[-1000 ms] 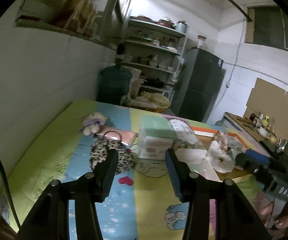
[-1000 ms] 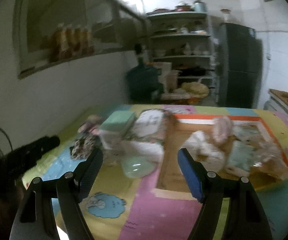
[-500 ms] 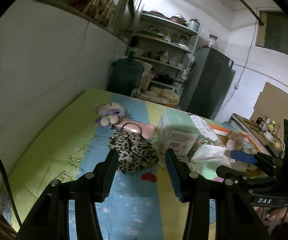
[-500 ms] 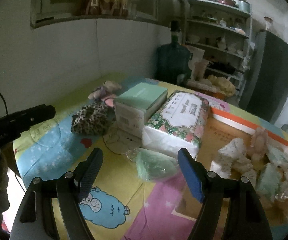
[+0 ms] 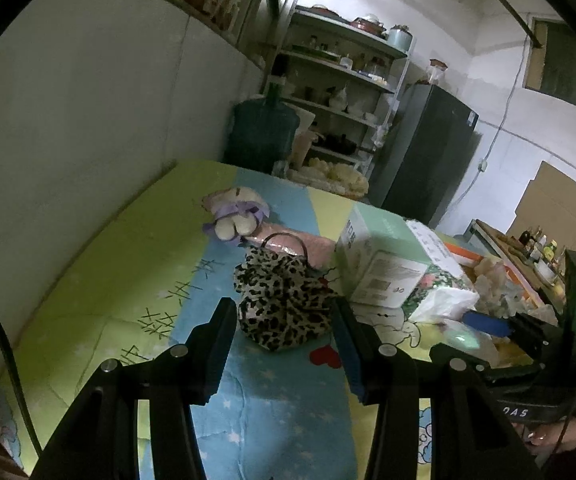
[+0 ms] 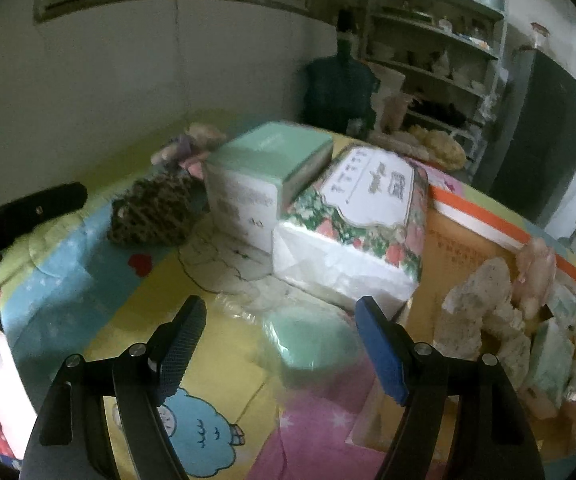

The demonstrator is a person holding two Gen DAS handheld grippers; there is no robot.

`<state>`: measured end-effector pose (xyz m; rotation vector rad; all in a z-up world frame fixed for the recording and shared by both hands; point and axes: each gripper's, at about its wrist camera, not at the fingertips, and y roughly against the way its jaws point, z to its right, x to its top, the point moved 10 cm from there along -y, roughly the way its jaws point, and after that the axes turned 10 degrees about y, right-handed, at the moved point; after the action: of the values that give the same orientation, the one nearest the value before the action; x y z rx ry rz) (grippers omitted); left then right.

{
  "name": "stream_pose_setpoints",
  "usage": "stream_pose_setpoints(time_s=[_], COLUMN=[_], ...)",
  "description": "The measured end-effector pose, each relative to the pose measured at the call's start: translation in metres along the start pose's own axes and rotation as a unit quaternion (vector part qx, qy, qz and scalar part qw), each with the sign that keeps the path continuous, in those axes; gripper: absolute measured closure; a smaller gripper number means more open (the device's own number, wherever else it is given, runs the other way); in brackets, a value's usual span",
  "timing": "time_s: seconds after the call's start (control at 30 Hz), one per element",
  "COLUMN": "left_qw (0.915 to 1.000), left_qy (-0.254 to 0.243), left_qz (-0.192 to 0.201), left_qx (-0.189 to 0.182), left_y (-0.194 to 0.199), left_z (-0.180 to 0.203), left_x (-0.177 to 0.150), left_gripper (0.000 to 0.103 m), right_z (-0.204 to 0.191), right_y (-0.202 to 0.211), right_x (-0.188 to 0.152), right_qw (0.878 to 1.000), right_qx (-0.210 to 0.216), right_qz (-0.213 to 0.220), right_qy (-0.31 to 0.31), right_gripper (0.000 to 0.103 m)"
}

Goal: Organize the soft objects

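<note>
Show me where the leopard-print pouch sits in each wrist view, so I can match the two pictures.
Left wrist: leopard-print pouch at centre, just beyond the open left gripper.
Right wrist: leopard-print pouch at left of centre, far left of the open right gripper.
Shared landmark: the mint-topped box, right of the pouch in both.

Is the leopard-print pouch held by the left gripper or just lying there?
Lying loose: the leopard-print pouch rests on the mat beyond the open left gripper.
</note>
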<state>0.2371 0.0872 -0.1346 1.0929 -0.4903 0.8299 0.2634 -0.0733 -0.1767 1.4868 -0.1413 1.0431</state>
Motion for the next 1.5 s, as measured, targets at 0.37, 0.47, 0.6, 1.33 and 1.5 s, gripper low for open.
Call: stream_pose_setpoints(time_s=[0.37, 0.47, 0.6, 1.33, 1.5], left_qw=[0.999, 0.9985, 0.9976, 0.9943, 0.9975], left_qy=[0.004, 0.002, 0.002, 0.05, 0.036], left_qz=[-0.04, -0.045, -0.057, -0.094, -0.06], left_qx=[0.02, 0.03, 0.038, -0.003, 0.012], left_y=[-0.04, -0.048, -0.059, -0.07, -0.058], left_z=[-0.01, -0.013, -0.015, -0.022, -0.018], left_x=[-0.002, -0.001, -0.001, -0.009, -0.005], left_gripper=[0.054, 0.054, 0.054, 0.096, 0.097], right_z=[0.008, 0.005, -0.003, -0.008, -0.007], right_y=[0.003, 0.012, 0.028, 0.04, 0.041], right_x=[-0.006, -0.002, 0.007, 0.012, 0.014], right_qw=[1.0, 0.999, 0.998, 0.993, 0.992], right_qx=[-0.009, 0.0, 0.016, 0.05, 0.049], right_qz=[0.006, 0.025, 0.055, 0.084, 0.087], right_qy=[-0.022, -0.031, -0.039, -0.071, -0.072], right_gripper=[0.052, 0.053, 0.053, 0.053, 0.053])
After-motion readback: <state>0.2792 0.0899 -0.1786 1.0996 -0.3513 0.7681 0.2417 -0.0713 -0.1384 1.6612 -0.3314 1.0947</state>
